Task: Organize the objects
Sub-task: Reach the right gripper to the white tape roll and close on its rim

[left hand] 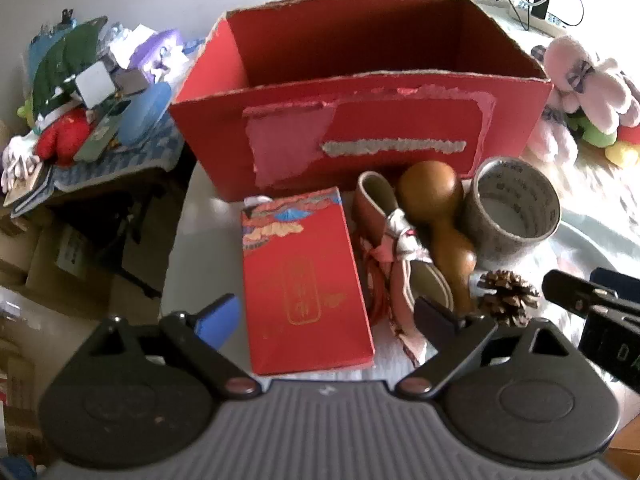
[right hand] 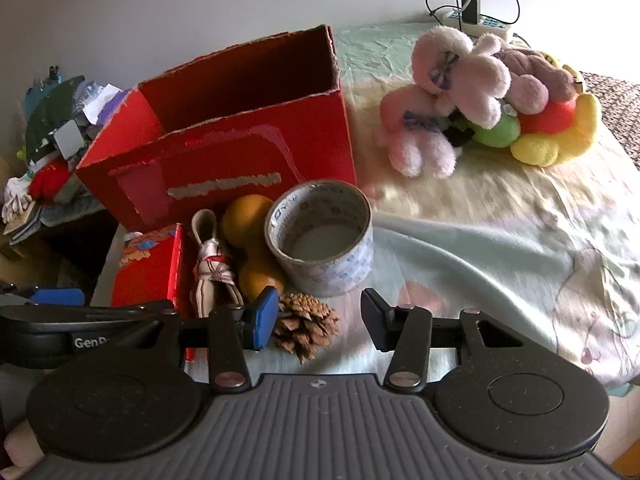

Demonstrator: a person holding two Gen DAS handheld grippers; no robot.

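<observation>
An open red cardboard box stands on the bed. In front of it lie a flat red packet, a brown shoe-shaped pouch tied with cloth, a wooden gourd, a tape roll and a pine cone. My left gripper is open wide and straddles the packet's near end without touching it. My right gripper is open around the pine cone, which sits against the blue pad; the other pad is apart.
Pink, green and yellow plush toys are piled at the right rear, with a power strip and cables behind them. A cluttered side table stands left of the bed. Rumpled sheet spreads to the right.
</observation>
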